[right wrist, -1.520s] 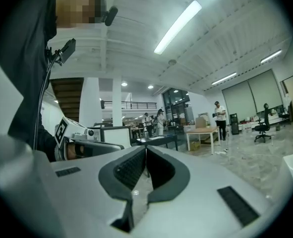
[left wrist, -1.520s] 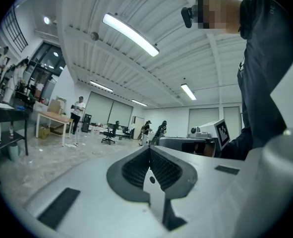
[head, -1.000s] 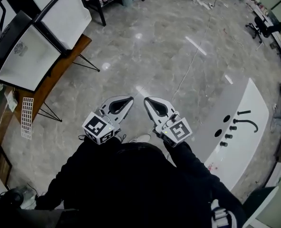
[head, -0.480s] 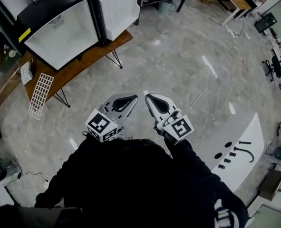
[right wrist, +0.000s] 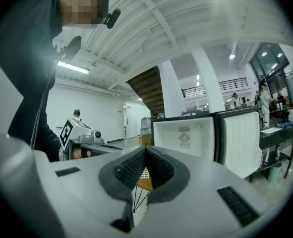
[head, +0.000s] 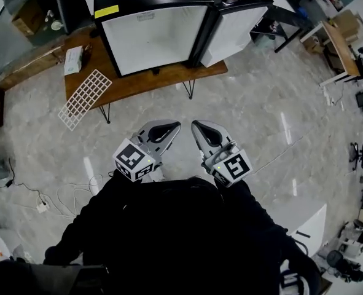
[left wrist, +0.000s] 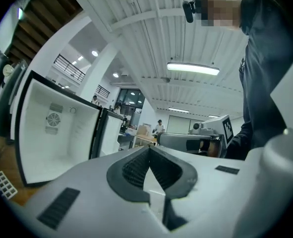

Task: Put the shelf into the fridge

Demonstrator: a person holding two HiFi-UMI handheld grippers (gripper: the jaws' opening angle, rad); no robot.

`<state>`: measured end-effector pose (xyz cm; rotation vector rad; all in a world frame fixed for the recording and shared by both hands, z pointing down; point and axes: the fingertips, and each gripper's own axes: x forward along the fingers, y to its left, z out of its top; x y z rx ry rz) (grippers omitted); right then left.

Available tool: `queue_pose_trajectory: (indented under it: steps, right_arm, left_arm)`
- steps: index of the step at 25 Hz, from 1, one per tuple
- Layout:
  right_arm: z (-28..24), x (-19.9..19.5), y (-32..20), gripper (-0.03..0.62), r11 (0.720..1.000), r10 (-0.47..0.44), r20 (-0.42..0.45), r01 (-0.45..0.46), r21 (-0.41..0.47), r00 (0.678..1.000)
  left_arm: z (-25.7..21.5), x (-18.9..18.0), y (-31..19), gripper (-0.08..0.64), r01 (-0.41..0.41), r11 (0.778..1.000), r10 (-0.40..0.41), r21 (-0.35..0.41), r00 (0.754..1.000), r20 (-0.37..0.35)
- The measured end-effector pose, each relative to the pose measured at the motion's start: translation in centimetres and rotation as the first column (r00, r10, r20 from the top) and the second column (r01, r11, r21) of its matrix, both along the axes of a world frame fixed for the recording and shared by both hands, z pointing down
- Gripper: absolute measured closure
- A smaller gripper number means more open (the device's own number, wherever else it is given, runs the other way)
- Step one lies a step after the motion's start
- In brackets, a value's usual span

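Head view: both grippers were held out side by side in front of the person's dark sleeves, over the grey stone floor [head: 261, 121]. The left gripper [head: 169, 129] had its jaws pressed together with nothing between them, and the right gripper [head: 199, 129] was closed and empty in the same way. The shelf [head: 85, 98], a white wire grid, lay ahead of the left gripper and off to its left, well apart from both grippers, on the corner of a wooden table [head: 144, 82] with part of it hanging over the edge. The fridge [head: 153, 32] stood on that table straight ahead of the grippers, its door [head: 236, 26] swung open to the right and its white inside bare.

Left gripper view: the left gripper's [left wrist: 148, 150] jaws met at their tips. The open fridge [left wrist: 57, 128] lay to their left, and a corner of the shelf [left wrist: 2, 183] showed low at the far left. The right gripper [left wrist: 196, 142] sat just beside, on the right.

Right gripper view: the right gripper's [right wrist: 145, 150] jaws were closed at their tips. A piece of the shelf [right wrist: 145, 173] showed through the gap behind the tips, far beyond them, with the fridge [right wrist: 186, 138] up to its right.
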<state>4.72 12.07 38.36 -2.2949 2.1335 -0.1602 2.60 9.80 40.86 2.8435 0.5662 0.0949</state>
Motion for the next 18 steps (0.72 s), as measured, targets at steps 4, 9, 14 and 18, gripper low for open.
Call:
queue_pose_trajectory:
  steps: [4,9,14,18]
  right_arm:
    - [0.8,-0.7,-4.7,0.586,0.995,-0.093,0.0,0.093,-0.038,0.996]
    - [2.4,-0.8,-10.4,0.586,0.971,-0.235,0.03,0.236,-0.045,0.972]
    - [3.5,-1.0,-16.7,0.586,0.893,-0.447,0.051,0.449,-0.03,0.893]
    - [3.6,-1.0,-20.6,0.586,0.806,-0.589,0.054,0.591,-0.024,0.806]
  left_arm:
    - [0.0,-1.1,-4.9,0.554,0.112,0.994,-0.112,-0.004,0.994,-0.002]
    - [0.6,-1.8,-10.4,0.554,0.256,0.967,-0.256,-0.003,0.967,0.008]
    - [1.2,-2.3,-15.6,0.554,0.449,0.894,-0.449,0.012,0.893,0.022]
    - [1.1,-1.9,-18.9,0.554,0.577,0.817,-0.577,0.012,0.815,0.045]
